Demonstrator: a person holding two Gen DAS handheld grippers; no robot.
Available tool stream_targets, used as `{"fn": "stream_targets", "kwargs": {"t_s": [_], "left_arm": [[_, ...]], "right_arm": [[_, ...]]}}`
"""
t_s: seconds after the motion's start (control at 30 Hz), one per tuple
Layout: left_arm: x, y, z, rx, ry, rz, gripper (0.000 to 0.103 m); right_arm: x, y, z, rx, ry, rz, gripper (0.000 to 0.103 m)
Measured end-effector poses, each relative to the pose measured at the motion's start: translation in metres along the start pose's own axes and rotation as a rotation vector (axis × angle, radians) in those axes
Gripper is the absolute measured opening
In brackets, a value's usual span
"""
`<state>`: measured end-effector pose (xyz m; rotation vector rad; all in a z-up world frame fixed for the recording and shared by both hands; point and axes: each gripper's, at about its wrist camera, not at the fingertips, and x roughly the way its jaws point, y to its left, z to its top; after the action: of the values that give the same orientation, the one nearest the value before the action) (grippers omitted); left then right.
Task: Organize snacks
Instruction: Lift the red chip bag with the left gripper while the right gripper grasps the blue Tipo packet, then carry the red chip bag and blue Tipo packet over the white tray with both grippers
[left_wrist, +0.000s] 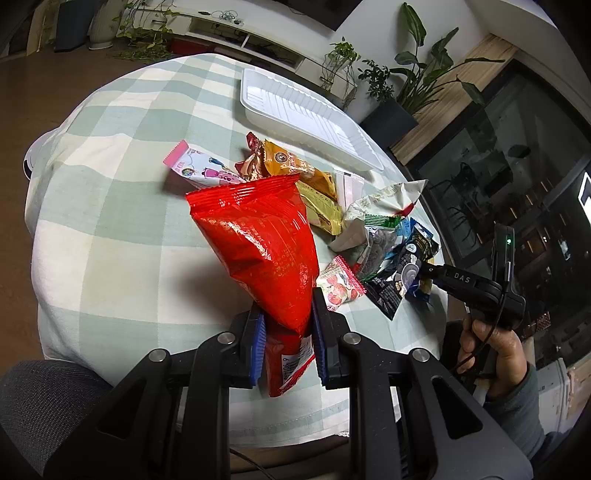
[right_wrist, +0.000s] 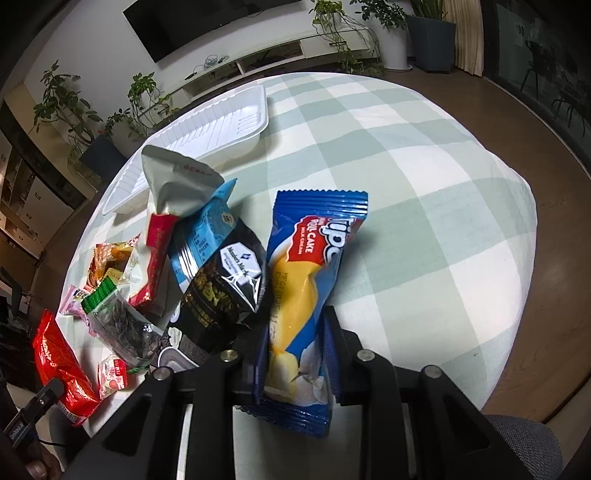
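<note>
Clamped between the blue pads of the left gripper (left_wrist: 288, 332), a shiny red snack bag (left_wrist: 258, 236) stands tilted, its crimped top leaning away over the checked tablecloth (left_wrist: 110, 206). Likewise gripped near its lower end, a blue roll-cake packet (right_wrist: 306, 280) sits between the pads of the right gripper (right_wrist: 295, 354), whose jaws press against both its sides. Just beyond the red bag, in the left wrist view, lies the loose heap of snacks: a small strawberry-print packet (left_wrist: 341, 286) touching the bag's right edge, a black pouch (left_wrist: 400, 275) beside it, a clear pack of dark seeds (left_wrist: 376, 243), a crumpled silver-white wrapper (left_wrist: 384, 201), yellow and orange packets (left_wrist: 306, 173), and a pink-edged cartoon packet (left_wrist: 207, 170) at the left. A hand (left_wrist: 491, 339) at the right edge holds the other tool's handle. Farther back, a white plastic tray (left_wrist: 306, 118) rests on the cloth, apart from the heap, with potted plants (left_wrist: 417, 74) behind the table.
</note>
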<state>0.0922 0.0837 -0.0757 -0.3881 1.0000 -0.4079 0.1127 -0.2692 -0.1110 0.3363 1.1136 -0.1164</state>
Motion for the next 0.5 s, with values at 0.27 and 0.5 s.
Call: {"fn": "stream_targets", "kwargs": {"t_s": [0.27, 0.5], "left_arm": [[-0.002, 0.003, 0.001, -0.007, -0.006, -0.001, 0.02], [-0.008, 0.004, 0.003, -0.011, -0.019, -0.007, 0.02]], "right_arm": [[-0.016, -0.007, -0.002, 0.04, -0.043, 0.018, 0.026], [-0.036, -0.021, -0.001, 0.091, -0.096, 0.004, 0.026]]}}
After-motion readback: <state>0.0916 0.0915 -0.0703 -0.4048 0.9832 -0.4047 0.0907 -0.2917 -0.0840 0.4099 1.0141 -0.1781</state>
